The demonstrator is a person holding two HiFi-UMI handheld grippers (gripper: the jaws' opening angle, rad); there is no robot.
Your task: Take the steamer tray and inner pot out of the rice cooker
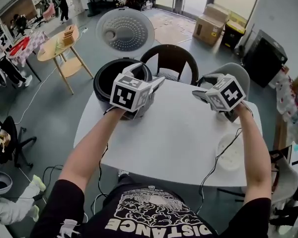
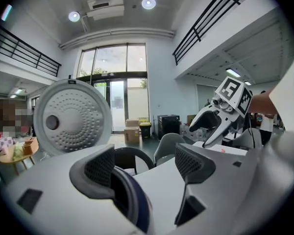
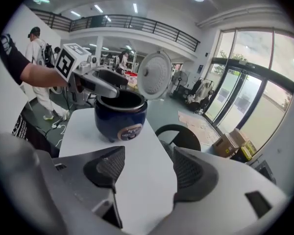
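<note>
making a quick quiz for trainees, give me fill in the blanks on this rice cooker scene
1. The rice cooker has its lid ___.
2. It stands on a ___ table.
3. The left gripper and right gripper have jaws apart, holding ___.
Missing words: open; white; nothing.

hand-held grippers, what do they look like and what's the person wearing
The left hand-held gripper and the right hand-held gripper both have pale grey plastic bodies with two curved jaws lined with dark textured pads. Each carries a white cube printed with black square markers, and a thin black cable trails back along the arm. The person wears a black short-sleeved T-shirt with white print.
</note>
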